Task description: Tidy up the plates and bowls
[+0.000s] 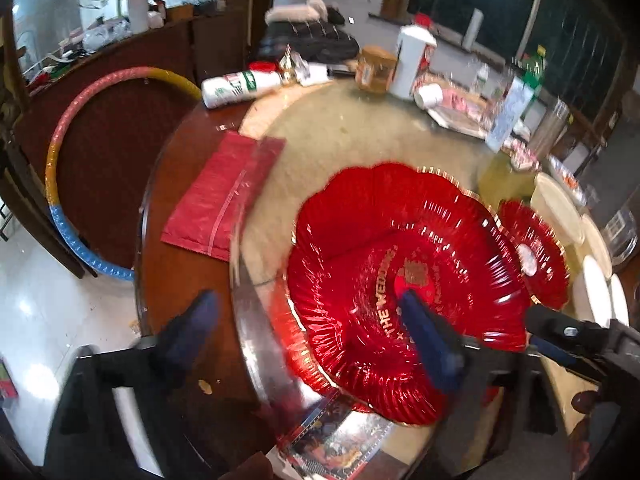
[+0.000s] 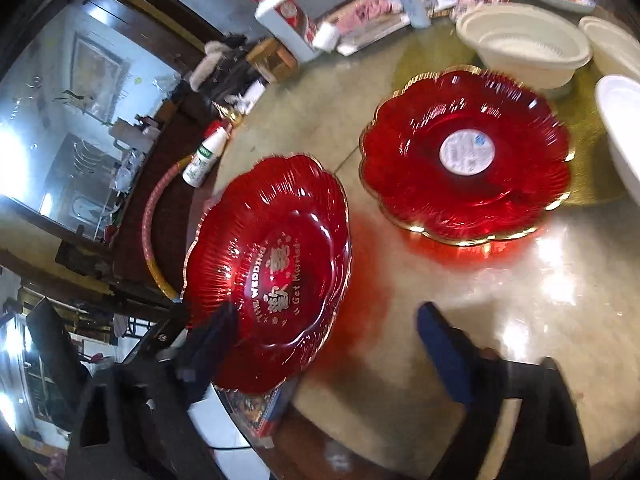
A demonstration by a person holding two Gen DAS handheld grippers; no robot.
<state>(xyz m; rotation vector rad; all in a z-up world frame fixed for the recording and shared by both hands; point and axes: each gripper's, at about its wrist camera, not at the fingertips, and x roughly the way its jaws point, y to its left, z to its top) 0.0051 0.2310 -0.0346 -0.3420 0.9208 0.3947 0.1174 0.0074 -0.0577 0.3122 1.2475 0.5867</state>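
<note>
1. Left wrist view: the left gripper point(image 1: 308, 320) has its jaws apart, nothing pressed between them. Its left finger hangs over the bench point(image 1: 172, 280) edge; its right finger lies over the middle of the big plate point(image 1: 400, 280).
2. The big plate, red with a gold rim and gold lettering, sits just ahead of this gripper, mostly right of its centre line, on the glass turntable point(image 1: 340, 140).
3. A red bag point(image 1: 220, 196) lies ahead and left of the gripper, flat on the bench.
4. The small plate point(image 1: 532, 256) is ahead and right, beside the big plate; whether they touch I cannot tell.
5. The right gripper point(image 1: 560, 336) reaches in from the far right, near the big plate's rim.
6. Right wrist view: the right gripper point(image 2: 328, 328) has its jaws apart and empty. The big plate point(image 2: 268, 268) is ahead left, its near rim by the left finger.
7. The small plate point(image 2: 468, 156), a white label at its centre, is well ahead and right.
8. White bowls point(image 2: 524, 48) stand beyond it, farther right.
</note>
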